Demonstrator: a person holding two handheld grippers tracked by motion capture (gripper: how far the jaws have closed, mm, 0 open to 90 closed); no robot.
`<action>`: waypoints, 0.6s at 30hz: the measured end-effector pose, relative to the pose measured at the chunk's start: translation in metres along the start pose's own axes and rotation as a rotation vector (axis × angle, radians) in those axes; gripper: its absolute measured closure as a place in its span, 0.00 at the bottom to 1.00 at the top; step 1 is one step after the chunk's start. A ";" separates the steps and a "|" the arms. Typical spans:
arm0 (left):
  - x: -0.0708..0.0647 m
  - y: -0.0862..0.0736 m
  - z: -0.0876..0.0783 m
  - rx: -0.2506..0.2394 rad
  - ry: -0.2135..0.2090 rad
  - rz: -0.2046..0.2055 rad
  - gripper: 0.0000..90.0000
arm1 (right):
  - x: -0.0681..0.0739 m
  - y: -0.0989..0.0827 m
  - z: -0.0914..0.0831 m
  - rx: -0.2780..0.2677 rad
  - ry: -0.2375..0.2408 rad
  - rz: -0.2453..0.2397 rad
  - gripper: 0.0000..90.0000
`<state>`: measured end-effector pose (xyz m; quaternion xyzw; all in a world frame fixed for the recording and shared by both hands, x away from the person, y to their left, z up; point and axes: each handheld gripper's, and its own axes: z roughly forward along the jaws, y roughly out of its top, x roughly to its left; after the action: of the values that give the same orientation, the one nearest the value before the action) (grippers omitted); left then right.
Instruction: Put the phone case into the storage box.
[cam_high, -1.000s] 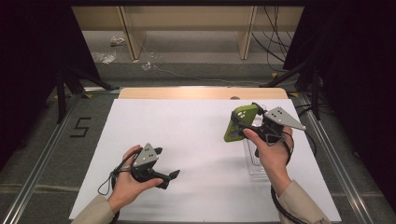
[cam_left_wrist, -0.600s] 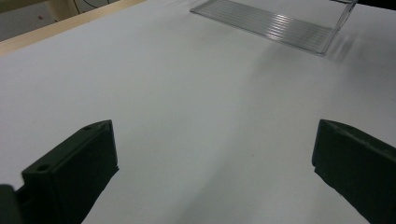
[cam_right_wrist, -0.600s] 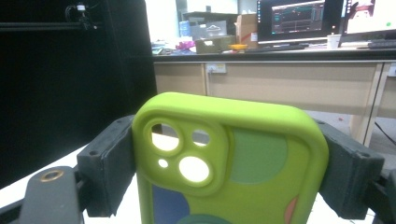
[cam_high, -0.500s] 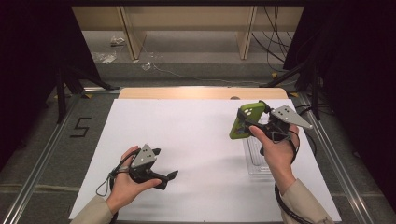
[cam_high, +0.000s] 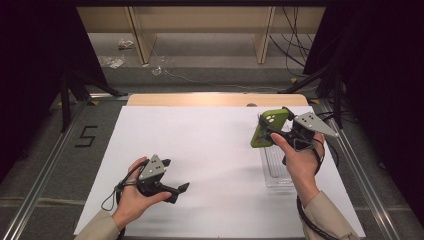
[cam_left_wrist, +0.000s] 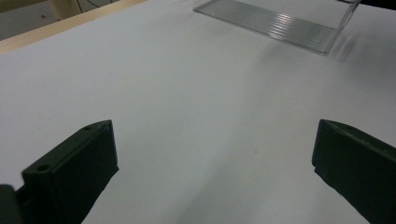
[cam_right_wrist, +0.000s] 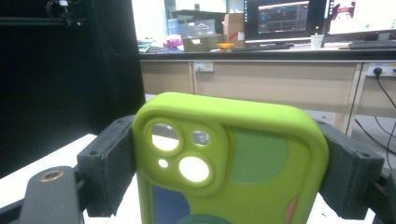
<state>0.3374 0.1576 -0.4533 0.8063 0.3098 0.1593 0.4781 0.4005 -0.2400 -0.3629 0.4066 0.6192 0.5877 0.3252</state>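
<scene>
Rightward and slightly farther away went my right hand-held gripper (cam_high: 274, 131), clamping the lime-green silicone phone case (cam_right_wrist: 229, 163) above the ribbed clear plastic stand (cam_left_wrist: 275, 23); my left hand-held gripper (cam_left_wrist: 215, 158) gaped empty. Floor marking: "5" (cam_high: 86, 136).

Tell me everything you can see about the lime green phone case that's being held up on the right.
The lime green phone case looks like soft matte rubber or silicone, with rounded corners and a raised camera block pierced by round cutouts you can see through. Faint coloured patches, darker green, blue and reddish, mark its back. It stands nearly upright, camera end up, lifted above the white table sheet, with the right tool clamping its two long edges between black jaws. Nothing else touches it.
</scene>
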 end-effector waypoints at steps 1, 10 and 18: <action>0.000 0.000 0.000 -0.001 0.000 0.001 0.00 | -0.001 0.000 0.000 -0.002 -0.002 0.002 0.20; 0.000 -0.001 -0.001 -0.002 0.002 -0.002 0.00 | -0.007 0.001 -0.002 -0.002 -0.027 0.001 0.20; 0.001 -0.002 -0.002 0.001 0.004 -0.003 0.00 | -0.013 0.001 -0.004 0.001 -0.046 0.001 0.20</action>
<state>0.3364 0.1597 -0.4540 0.8057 0.3119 0.1601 0.4775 0.4032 -0.2528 -0.3624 0.4205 0.6118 0.5778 0.3390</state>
